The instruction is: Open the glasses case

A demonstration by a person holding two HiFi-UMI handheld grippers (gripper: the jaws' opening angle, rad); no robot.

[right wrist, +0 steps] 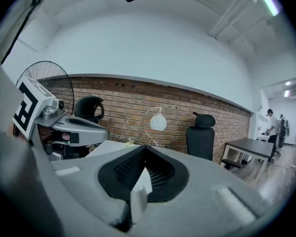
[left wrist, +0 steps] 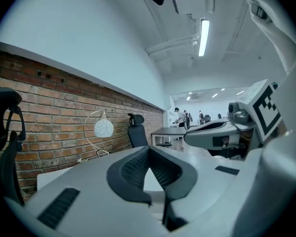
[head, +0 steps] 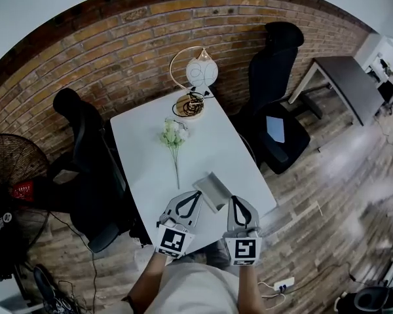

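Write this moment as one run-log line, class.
left gripper: shut, empty | right gripper: shut, empty | glasses case: on table, between gripper tips | lid: unclear

White table (head: 144,142) ahead of me. At its far end stands a lamp (head: 201,72) with a round white shade. Nearer me, pale flowers (head: 173,135) lie flat on the top. Black left chair (head: 85,142) and black right chair (head: 275,90) flank the table. Brick wall (head: 118,51) beyond. Fan (head: 13,169) at far left, dark desk (head: 350,84) at far right.
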